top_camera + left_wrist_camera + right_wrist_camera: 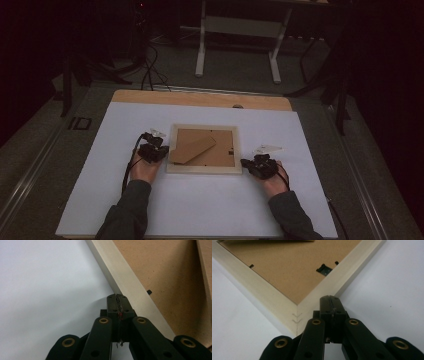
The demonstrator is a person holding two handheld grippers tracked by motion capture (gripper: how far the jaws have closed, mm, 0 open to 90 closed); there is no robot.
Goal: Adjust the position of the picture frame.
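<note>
A pale wooden picture frame (204, 170) lies face down on the white table sheet, its brown backing board (220, 150) and cardboard stand (192, 150) facing up. My left gripper (159, 151) rests against the frame's left edge (127, 282), jaws shut with nothing between them (117, 296). At the frame's near right corner (298, 307) my right gripper (246, 164) is also shut and empty (329, 298). A small black hanger clip (323, 269) sits on the backing near that corner.
The white sheet (200, 200) covers a wooden tabletop (200, 98), with bare room all around the frame. Beyond the table are a dark floor, cables (148, 70) and a white table stand (237, 30).
</note>
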